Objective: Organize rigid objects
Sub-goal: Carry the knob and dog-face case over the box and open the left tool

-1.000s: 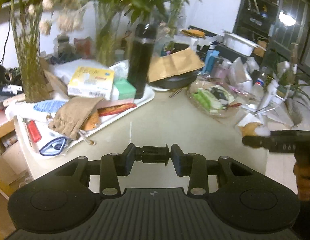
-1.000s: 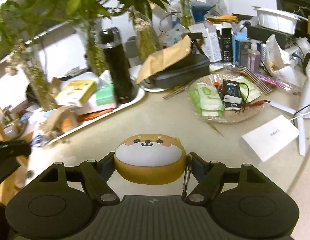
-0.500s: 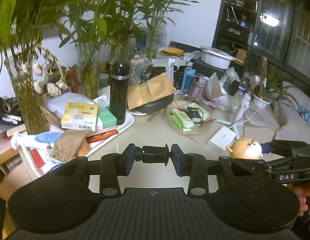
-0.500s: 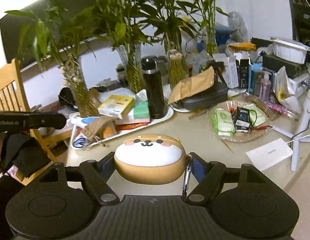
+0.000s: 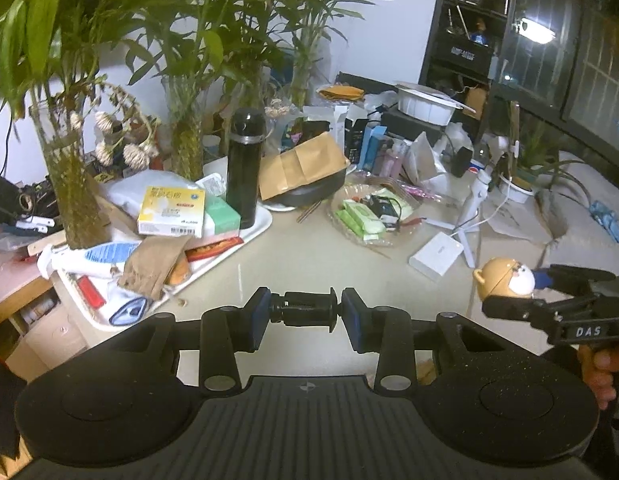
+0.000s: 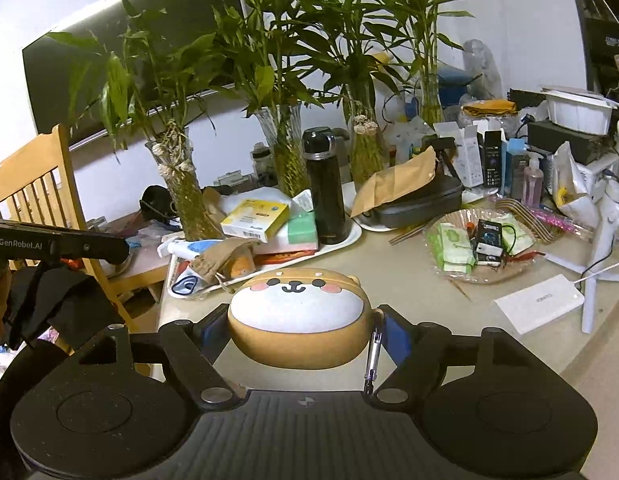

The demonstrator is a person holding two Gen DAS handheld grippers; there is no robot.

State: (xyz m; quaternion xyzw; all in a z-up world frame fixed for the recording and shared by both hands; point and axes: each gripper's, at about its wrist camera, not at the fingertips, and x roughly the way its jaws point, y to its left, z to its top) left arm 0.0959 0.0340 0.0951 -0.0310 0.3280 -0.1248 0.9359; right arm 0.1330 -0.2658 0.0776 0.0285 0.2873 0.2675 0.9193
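My left gripper [image 5: 305, 314] is shut on a small black threaded clamp part [image 5: 305, 312], held above the table's near edge. My right gripper [image 6: 299, 328] is shut on a round tan-and-white dog-face case [image 6: 299, 320] with a small carabiner [image 6: 372, 354] on its right side. That case also shows at the right of the left wrist view [image 5: 505, 276], held in the air by the right gripper [image 5: 549, 296]. The left gripper shows as a dark bar at the far left of the right wrist view [image 6: 57, 242].
A white tray [image 5: 245, 236] holds a black flask [image 5: 245, 168], boxes and a brown pouch. A glass dish [image 5: 369, 216] of packets, a white box [image 5: 437, 256], vases of bamboo [image 5: 185, 136] and a wooden chair [image 6: 33, 192] surround the beige table [image 5: 309, 256].
Both grippers have pulled back and up from the table, so more of the room shows. Each keeps its hold on its object.
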